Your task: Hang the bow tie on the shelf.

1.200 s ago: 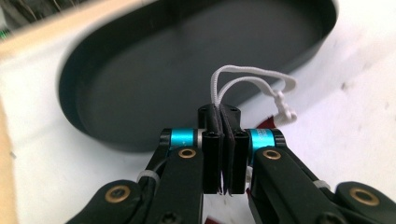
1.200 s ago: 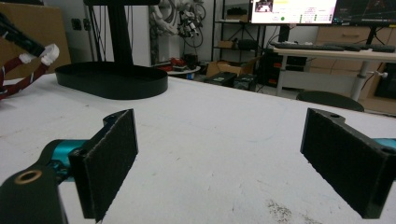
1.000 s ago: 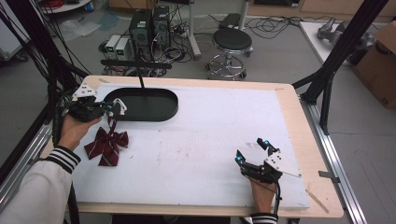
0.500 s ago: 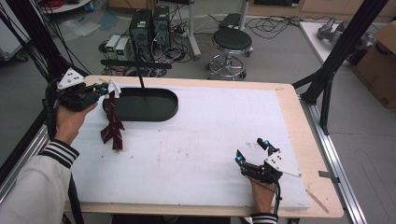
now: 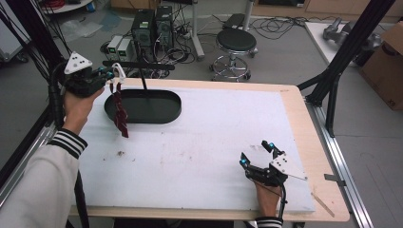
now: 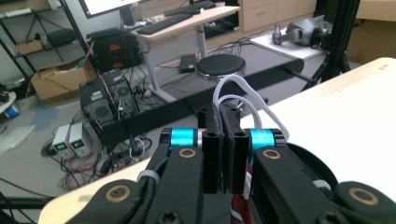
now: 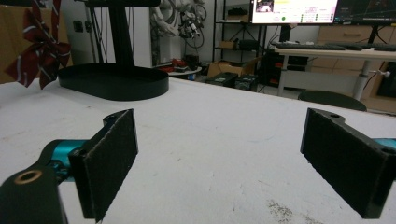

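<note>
A dark red striped bow tie hangs in the air by its white elastic loop, over the left end of a black stand's oval base. My left gripper is shut on that loop, close to the stand's horizontal bar. In the left gripper view the pads pinch the white loop, and red cloth shows below. My right gripper rests open on the mat at the front right. The right gripper view shows its open jaws empty, with the bow tie far off.
A white mat covers the wooden table. The stand's upright post rises from the base. Black frame posts flank the table. A stool and computer cases stand behind it.
My left hand has risen and lifted the bow tie off the mat; it now dangles by its loop beside the stand's bar. The right gripper has stayed put.
</note>
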The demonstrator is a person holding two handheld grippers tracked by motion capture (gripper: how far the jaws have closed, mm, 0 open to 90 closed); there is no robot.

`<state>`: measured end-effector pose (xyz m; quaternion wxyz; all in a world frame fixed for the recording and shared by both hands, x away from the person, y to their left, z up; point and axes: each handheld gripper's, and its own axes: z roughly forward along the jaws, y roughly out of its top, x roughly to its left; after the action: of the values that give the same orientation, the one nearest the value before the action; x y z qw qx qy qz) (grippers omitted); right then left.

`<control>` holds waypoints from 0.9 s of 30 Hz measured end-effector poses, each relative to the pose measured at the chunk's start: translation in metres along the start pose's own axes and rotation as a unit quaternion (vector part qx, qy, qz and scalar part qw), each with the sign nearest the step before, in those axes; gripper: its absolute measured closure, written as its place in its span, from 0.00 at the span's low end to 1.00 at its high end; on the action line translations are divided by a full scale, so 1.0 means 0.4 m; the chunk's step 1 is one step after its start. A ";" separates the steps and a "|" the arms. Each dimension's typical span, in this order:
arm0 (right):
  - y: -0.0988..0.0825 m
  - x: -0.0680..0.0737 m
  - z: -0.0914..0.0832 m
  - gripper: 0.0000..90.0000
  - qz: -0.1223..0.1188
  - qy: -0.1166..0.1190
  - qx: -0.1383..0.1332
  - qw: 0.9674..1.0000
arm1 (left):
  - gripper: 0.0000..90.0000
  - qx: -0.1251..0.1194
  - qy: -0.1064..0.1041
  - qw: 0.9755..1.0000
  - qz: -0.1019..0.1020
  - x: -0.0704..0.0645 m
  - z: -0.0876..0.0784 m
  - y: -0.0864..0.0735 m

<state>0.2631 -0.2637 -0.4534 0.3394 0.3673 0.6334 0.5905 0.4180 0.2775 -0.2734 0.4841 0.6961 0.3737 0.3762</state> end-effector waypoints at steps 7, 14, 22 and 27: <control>0.000 -0.001 0.000 0.11 0.001 0.002 0.000 1.000 | 0.97 -0.004 0.014 1.000 0.000 0.003 0.051 0.031; 0.000 -0.004 0.000 0.11 -0.001 0.004 -0.003 1.000 | 0.97 -0.010 0.018 1.000 0.008 0.002 0.093 0.071; 0.000 -0.002 -0.001 0.11 0.003 0.004 -0.001 1.000 | 0.97 -0.003 0.023 1.000 0.017 0.000 0.138 0.079; 0.000 -0.002 -0.001 0.11 0.003 0.004 -0.001 1.000 | 0.97 0.005 0.029 0.999 0.014 0.012 0.154 0.069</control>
<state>0.2632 -0.2645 -0.4535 0.3352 0.3665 0.6331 0.5937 0.4790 0.2504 -0.2614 0.4644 0.6925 0.3792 0.4011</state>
